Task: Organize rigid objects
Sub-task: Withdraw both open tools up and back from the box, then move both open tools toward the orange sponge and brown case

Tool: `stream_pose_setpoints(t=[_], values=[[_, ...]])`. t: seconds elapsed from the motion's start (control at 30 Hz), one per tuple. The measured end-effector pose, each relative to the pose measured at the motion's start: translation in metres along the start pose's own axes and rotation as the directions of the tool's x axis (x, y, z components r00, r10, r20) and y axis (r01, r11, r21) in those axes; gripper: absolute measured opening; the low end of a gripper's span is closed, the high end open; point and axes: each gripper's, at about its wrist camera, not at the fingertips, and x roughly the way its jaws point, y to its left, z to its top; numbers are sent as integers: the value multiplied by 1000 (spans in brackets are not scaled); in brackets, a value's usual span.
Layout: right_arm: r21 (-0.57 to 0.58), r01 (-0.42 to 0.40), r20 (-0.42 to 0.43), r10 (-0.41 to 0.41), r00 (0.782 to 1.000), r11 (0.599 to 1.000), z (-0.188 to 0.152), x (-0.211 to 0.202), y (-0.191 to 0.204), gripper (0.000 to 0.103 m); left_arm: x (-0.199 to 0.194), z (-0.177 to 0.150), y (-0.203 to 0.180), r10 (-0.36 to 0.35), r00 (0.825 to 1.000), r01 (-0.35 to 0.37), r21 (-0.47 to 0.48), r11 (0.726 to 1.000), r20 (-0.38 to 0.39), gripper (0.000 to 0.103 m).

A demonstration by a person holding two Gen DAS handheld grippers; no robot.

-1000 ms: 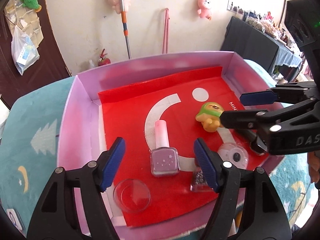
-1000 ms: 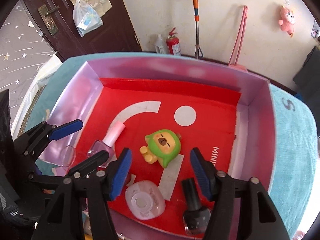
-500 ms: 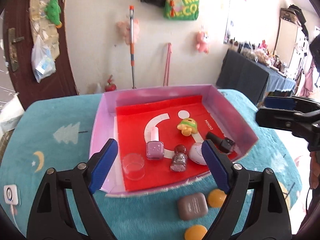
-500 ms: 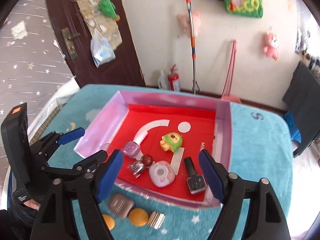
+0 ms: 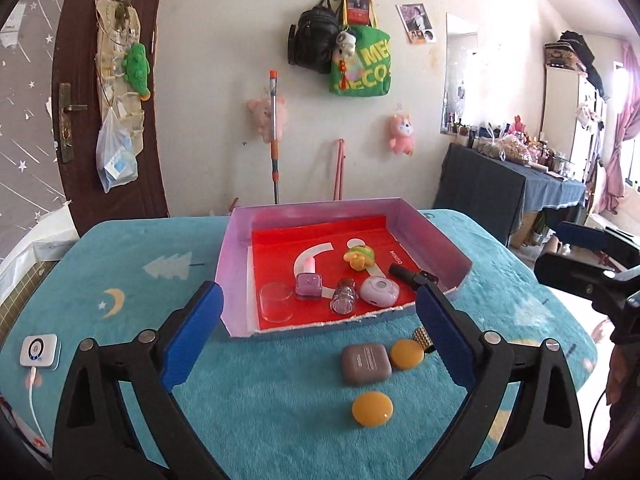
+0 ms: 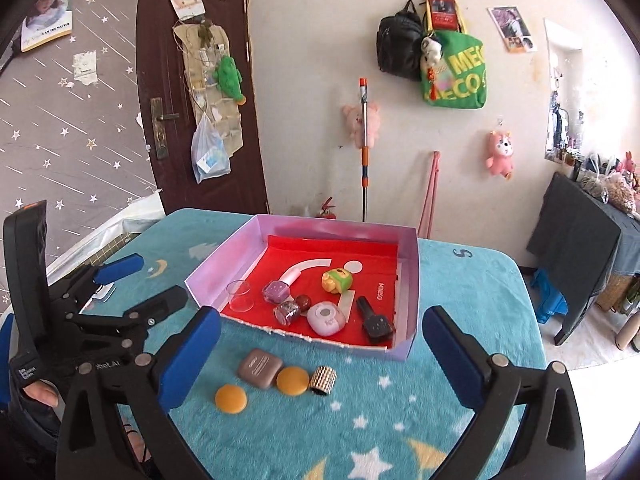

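Note:
A lilac tray [image 5: 432,236] [image 6: 410,280] with a red liner holds a clear cup [image 5: 276,301], a purple polish bottle [image 5: 309,283], a glittery bottle [image 5: 343,300], a lilac round case [image 5: 379,290], a black bottle [image 5: 412,274] and a green-hooded toy [image 5: 359,257]. On the teal cloth in front lie a grey-brown case [image 5: 366,363] [image 6: 259,368], two orange discs [image 5: 372,409] [image 5: 407,353] and a studded silver cylinder [image 6: 323,379]. My left gripper [image 5: 318,332] and right gripper [image 6: 320,356] hover above these loose items, jaws opening, nothing between them.
A white device [image 5: 40,352] on a cable lies at the cloth's left edge. Behind the table stand a mop [image 5: 274,136], a dark door [image 5: 104,92] and a dark cloth-covered side table [image 5: 500,184]. Bags and plush toys hang on the wall.
Both grippers have pulled back and up from over the tray and spread wider. The loose items in front of the tray have come into view.

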Motion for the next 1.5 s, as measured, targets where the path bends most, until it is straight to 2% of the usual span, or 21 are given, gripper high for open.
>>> stream_pose_setpoints(t=[0.13,0.33,0.63,1.1,1.5], values=[[4,47,31,-47,998,999,-32,-7,5,103,-3,-22,-1,-7,1000,7,-20,1000,-11,98],[28,99,32,-100,994,995,-79,6,4,103,6,-59,-8,0,999,-1,-21,1000,-37,98],[105,114,-33,-111,993,988,-131,33,-5,103,24,-95,-5,-28,995,20,-78,997,-98,98],[83,187,-57,-182,982,979,-163,45,2,103,32,-123,-11,-23,988,15,-57,998,-152,98],[103,177,-77,-170,982,979,-168,50,-1,103,38,-130,-15,-31,983,21,-52,998,-180,98]])
